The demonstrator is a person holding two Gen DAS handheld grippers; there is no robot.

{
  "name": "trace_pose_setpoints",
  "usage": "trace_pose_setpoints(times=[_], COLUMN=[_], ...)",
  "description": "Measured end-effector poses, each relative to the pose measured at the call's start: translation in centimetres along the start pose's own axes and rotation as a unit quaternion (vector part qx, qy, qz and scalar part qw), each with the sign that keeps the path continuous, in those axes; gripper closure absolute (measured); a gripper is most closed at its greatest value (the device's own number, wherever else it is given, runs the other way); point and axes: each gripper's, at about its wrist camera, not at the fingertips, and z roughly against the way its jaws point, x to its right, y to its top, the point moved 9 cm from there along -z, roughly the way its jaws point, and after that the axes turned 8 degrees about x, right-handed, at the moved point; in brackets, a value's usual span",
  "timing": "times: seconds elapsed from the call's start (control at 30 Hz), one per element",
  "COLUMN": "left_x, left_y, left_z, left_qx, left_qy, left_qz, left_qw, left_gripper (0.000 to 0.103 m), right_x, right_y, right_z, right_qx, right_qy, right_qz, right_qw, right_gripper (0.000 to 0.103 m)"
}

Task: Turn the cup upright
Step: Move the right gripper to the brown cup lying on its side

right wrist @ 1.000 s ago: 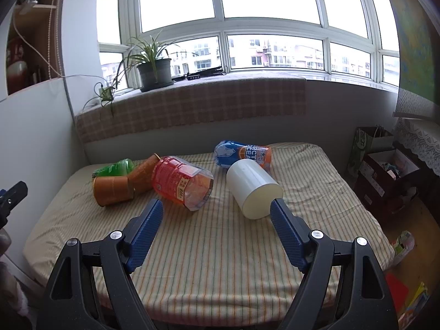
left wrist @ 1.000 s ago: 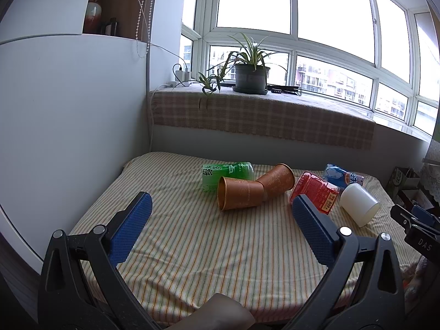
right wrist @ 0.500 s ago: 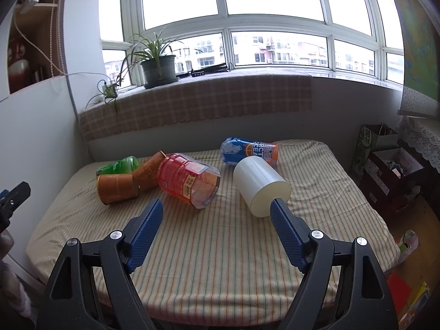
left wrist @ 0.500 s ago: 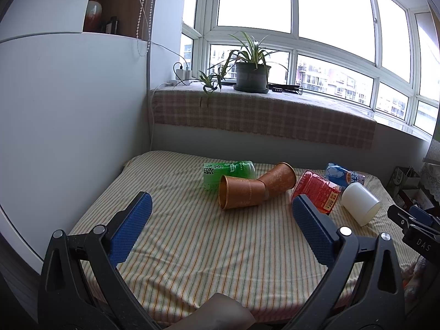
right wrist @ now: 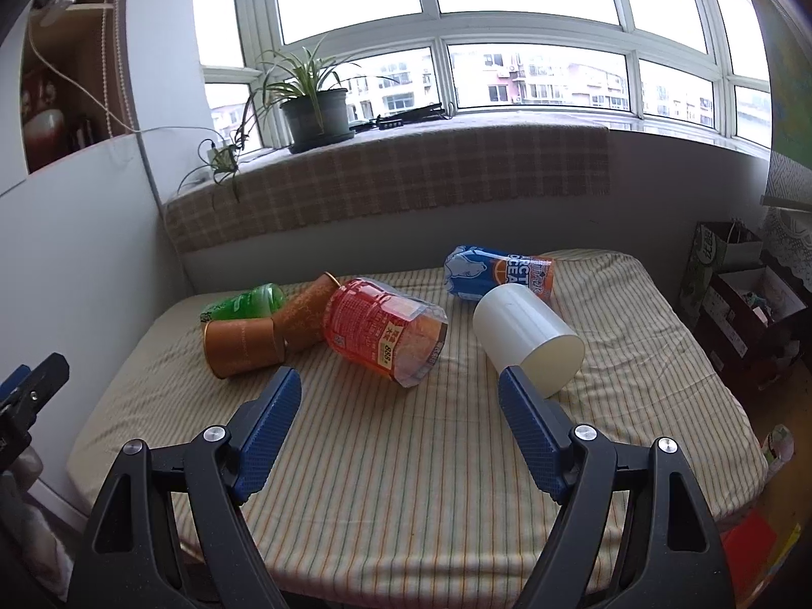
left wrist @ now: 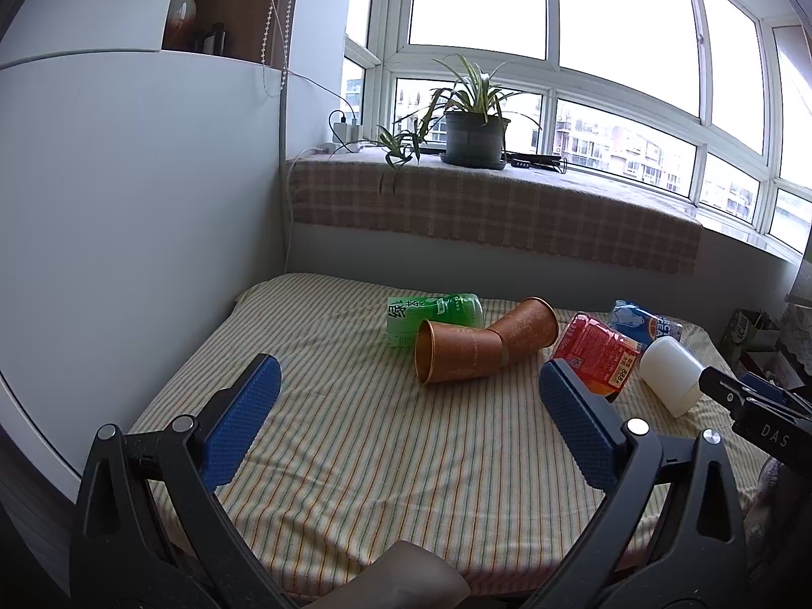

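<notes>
Several cups lie on their sides on a striped bed point(left wrist: 355, 457). Two brown cups point(left wrist: 459, 358) lie nested near the middle, with a green cup point(left wrist: 431, 312) behind them; the brown cups also show in the right wrist view point(right wrist: 243, 345). A red cup point(right wrist: 385, 335), a blue cup point(right wrist: 497, 274) and a white cup point(right wrist: 528, 337) lie to the right. The white cup also shows in the left wrist view point(left wrist: 670, 375). My left gripper point(left wrist: 406, 406) is open and empty, short of the brown cups. My right gripper point(right wrist: 398, 413) is open and empty, just short of the red and white cups.
A white wall point(left wrist: 127, 228) borders the bed on the left. A checked cloth covers the window sill point(left wrist: 482, 208) behind, with a potted plant point(left wrist: 474, 137) on it. Boxes and bags point(right wrist: 736, 294) stand on the floor to the right of the bed.
Both grippers have crept a little forward toward the cups, which look slightly larger. The jaws stay open. The cups have not moved.
</notes>
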Motion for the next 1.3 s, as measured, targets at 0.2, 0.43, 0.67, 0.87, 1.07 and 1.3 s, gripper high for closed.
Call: trace_pose_setpoints(times=[0.2, 0.43, 0.67, 0.87, 1.07, 1.3], left_x=[-1.4, -4.5, -7.2, -8.5, -9.1, -9.3], left_y=[-0.4, -1.8, -3.1, -3.8, -4.2, -4.5], left_z=[-0.4, -0.8, -0.7, -0.4, -0.2, -0.4], left_qx=[-0.007, -0.024, -0.039, -0.050, -0.055, -0.061], left_qy=[0.012, 0.041, 0.063, 0.068, 0.067, 0.063], left_qz=[0.007, 0.022, 0.030, 0.038, 0.045, 0.050], left_qw=[0.9999, 0.9986, 0.9968, 0.9957, 0.9952, 0.9949], left_gripper=[0.000, 0.000, 0.000, 0.000, 0.000, 0.000], right_x=[-1.4, -3.5, -6.7, -8.7, -9.3, -9.0], right_y=[0.3, 1.2, 1.2, 0.0, -0.7, -1.7], right_z=[-2.0, -6.0, -11.4, -15.4, -18.2, -21.3], right_qx=[-0.023, -0.065, -0.134, -0.191, -0.212, -0.230], right_qy=[0.030, 0.077, 0.130, 0.143, 0.110, 0.046], right_qz=[-0.022, -0.072, -0.135, -0.189, -0.210, -0.254], right_qw=[0.999, 0.992, 0.973, 0.953, 0.948, 0.938], right_gripper=[0.023, 0.023, 0.036, 0.046, 0.048, 0.048])
